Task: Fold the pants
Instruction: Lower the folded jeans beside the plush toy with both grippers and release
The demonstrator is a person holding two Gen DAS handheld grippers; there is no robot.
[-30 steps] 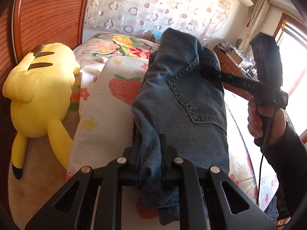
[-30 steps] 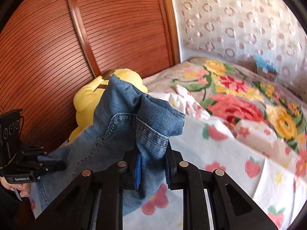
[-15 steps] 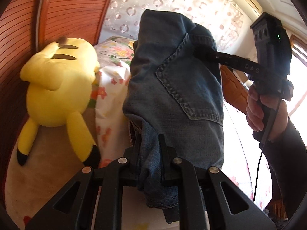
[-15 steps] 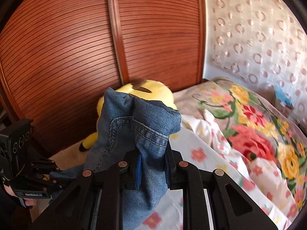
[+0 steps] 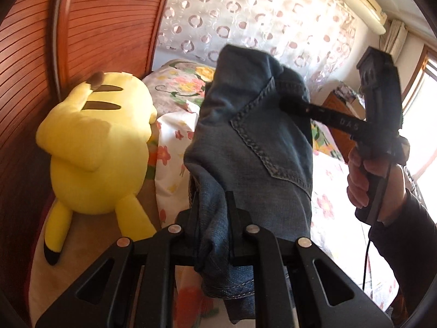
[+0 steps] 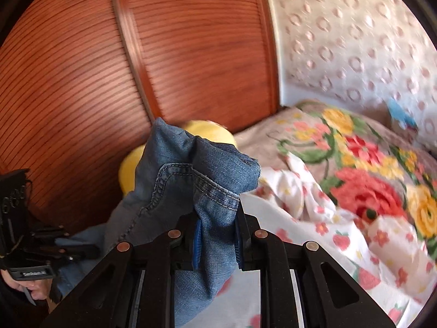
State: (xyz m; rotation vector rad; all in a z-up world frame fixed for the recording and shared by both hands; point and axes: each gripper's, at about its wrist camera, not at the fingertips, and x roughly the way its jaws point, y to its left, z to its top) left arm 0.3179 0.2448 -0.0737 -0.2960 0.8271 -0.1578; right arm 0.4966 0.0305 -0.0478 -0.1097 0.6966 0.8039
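Note:
The blue denim pants (image 5: pixel 256 147) hang lifted in the air between both grippers, above the bed. My left gripper (image 5: pixel 213 218) is shut on a bunched edge of the pants. My right gripper (image 6: pixel 217 232) is shut on the other end of the pants (image 6: pixel 191 180), near a stitched hem. In the left wrist view the right gripper (image 5: pixel 289 104) reaches in from the right and bites the denim by the back pocket. In the right wrist view the left gripper (image 6: pixel 82 248) shows at the lower left, holding the cloth.
A yellow plush toy (image 5: pixel 95 147) lies on the bed by the slatted wooden wall (image 6: pixel 109 54). A strawberry-print sheet (image 6: pixel 314 235) and a floral blanket (image 6: pixel 368 180) cover the bed. A patterned curtain (image 5: pixel 245 19) hangs behind. A wooden cabinet (image 5: pixel 338 104) stands at the right.
Both grippers have swung with the pants still held; the views turned back toward the bed and curtain. The pants stay stretched between the two grippers.

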